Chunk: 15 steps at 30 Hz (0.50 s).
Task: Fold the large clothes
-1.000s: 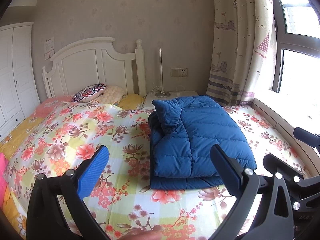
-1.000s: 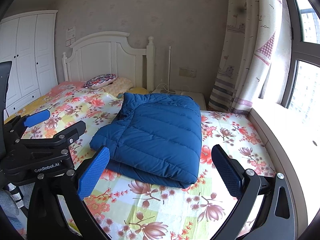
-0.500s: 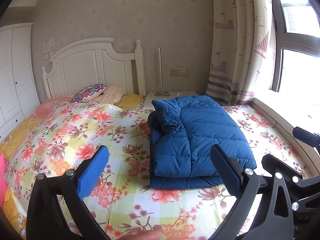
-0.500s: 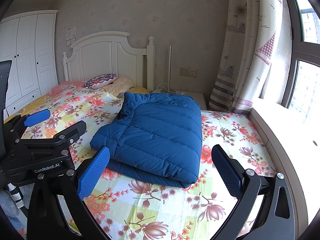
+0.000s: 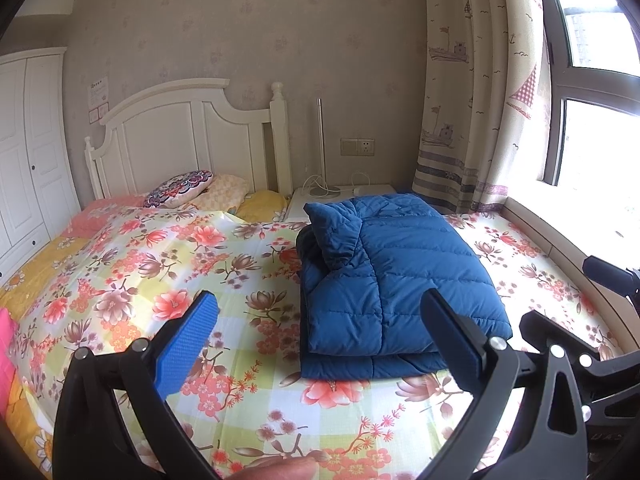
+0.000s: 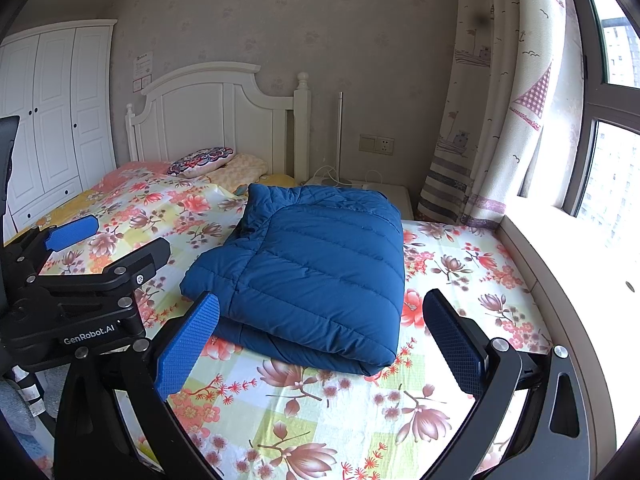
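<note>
While folded, blue jacket [image 5: 394, 276] lies lengthwise toward headboard [image 5: 188, 140].

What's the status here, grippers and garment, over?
Left gripper open, empty. Right gripper open, empty. Blue down jacket lies folded on the floral bedspread, one sleeve cuff across the top. Nothing blocking.

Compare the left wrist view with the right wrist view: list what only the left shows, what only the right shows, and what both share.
Only the left wrist view shows the sleeve cuff lying folded over the jacket's left side, and a fingertip at the bottom edge.

Only the right wrist view shows the left gripper from the side with its GenRobot.AI label, and the jacket's rounded fold edge on the near side.

Both show the folded blue jacket on the floral bedsheet, the white headboard, the patterned pillow, the curtain, and open, empty jaws.
</note>
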{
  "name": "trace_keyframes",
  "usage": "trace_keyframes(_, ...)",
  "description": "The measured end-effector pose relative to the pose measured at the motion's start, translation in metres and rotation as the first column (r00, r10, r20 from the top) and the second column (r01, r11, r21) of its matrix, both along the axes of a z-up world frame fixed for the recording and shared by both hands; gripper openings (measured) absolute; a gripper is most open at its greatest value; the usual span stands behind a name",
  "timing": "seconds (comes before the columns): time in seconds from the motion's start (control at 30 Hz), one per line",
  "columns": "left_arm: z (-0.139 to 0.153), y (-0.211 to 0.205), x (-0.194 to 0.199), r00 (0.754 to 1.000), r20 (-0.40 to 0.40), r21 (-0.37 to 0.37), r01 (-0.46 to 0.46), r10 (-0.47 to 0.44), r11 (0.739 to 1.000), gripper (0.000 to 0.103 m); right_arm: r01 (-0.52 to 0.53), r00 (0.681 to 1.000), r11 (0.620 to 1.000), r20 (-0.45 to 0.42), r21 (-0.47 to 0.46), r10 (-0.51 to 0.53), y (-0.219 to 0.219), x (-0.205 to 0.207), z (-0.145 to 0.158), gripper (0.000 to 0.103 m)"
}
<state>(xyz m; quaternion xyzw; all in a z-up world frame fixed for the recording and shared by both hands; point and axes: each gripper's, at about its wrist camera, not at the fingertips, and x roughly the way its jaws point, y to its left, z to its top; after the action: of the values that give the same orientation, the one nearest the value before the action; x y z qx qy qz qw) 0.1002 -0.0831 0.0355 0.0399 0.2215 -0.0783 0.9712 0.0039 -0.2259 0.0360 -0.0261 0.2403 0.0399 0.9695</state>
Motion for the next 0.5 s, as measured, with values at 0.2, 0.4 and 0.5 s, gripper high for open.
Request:
trace_keyframes(0.2, 0.003, 0.0, 0.0, 1.0, 0.004, -0.001, 0.001, -0.001, 1.0, 0.101, -0.006, 1.0, 1.0, -0.003, 0.0, 0.006, -0.002, 0.0, -0.003, 0.098)
trace_keyframes(0.4, 0.002, -0.001, 0.001, 1.0, 0.006, 0.003, 0.008, -0.008, 1.0, 0.101, -0.015, 1.0, 1.0, -0.015, -0.002, 0.015, -0.002, 0.002, -0.009, 0.098)
trace_keyframes(0.5, -0.004, -0.001, 0.002, 0.999, 0.031, 0.01, -0.014, 0.013, 1.0, 0.101, -0.017, 0.999, 1.0, -0.029, -0.002, 0.017, -0.003, 0.007, -0.013, 0.098)
